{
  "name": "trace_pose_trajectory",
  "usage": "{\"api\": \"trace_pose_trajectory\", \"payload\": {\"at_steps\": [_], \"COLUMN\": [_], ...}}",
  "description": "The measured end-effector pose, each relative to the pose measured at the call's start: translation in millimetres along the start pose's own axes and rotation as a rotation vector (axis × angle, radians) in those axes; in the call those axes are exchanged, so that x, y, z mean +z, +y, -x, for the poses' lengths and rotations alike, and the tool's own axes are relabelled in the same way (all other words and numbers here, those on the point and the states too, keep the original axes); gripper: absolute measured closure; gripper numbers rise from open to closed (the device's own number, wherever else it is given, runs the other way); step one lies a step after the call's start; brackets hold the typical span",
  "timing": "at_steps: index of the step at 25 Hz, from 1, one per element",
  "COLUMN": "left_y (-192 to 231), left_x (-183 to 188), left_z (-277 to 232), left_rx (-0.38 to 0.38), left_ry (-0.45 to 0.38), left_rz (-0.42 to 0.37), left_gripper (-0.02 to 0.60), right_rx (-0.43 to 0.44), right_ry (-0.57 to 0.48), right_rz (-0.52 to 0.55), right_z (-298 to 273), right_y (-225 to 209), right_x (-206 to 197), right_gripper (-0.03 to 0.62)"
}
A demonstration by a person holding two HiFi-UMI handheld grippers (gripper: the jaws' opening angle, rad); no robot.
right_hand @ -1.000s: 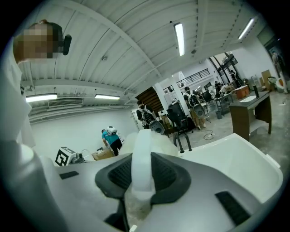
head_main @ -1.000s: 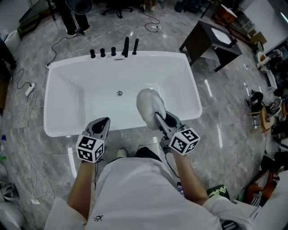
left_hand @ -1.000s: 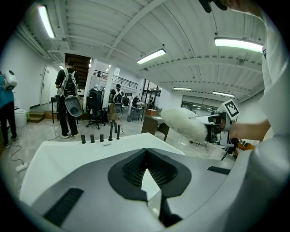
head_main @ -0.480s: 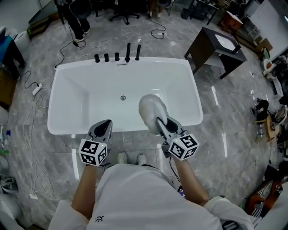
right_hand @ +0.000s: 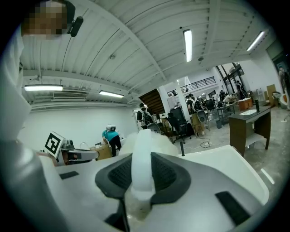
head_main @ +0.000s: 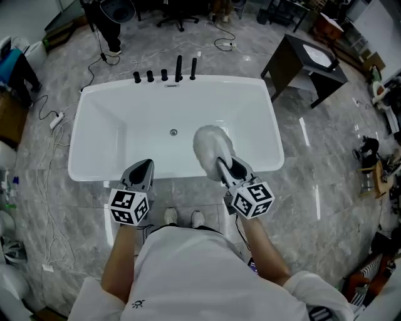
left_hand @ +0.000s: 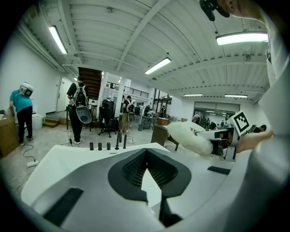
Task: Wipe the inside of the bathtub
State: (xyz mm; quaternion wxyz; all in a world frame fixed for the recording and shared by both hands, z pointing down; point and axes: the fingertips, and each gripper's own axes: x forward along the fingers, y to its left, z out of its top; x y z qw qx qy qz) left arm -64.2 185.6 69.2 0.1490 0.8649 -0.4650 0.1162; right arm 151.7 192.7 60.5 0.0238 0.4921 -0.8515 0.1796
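The white bathtub (head_main: 94,178) lies lengthwise in front of me, with its drain (head_main: 173,132) in the middle and black taps (head_main: 164,73) on the far rim. My right gripper (head_main: 221,165) is shut on the white handle (right_hand: 143,158) of a fluffy white duster (head_main: 211,147). The duster's head hangs over the tub's inside near the front rim and also shows in the left gripper view (left_hand: 188,138). My left gripper (head_main: 144,166) hovers at the front rim, shut with nothing in it (left_hand: 146,156).
A dark side table with a white top (head_main: 308,57) stands beyond the tub's far right corner. Cables (head_main: 45,147) trail over the marble floor at left. People and an office chair (head_main: 172,15) are at the back. Clutter (head_main: 376,157) lines the right edge.
The view has drifted, so the tub sits a little further from me and my shoes now show. Both grippers hold much the same pose at the front rim.
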Motion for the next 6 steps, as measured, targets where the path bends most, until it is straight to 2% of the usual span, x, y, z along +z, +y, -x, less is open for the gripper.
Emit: {"api": "trace_pose_trajectory", "payload": {"at_steps": [6], "left_y": [-8.4], "left_x": [9.5], "left_z": [-0.4], "left_rx": [-0.003], "left_ry": [-0.020], "left_rz": [-0.017], "left_gripper": [0.571], "right_rx": [0.017], "right_ry": [-0.009], "right_rz": [0.022], "right_z": [4.3], "right_y": [0.0], "right_x": [4.8], "right_gripper": [0.494]}}
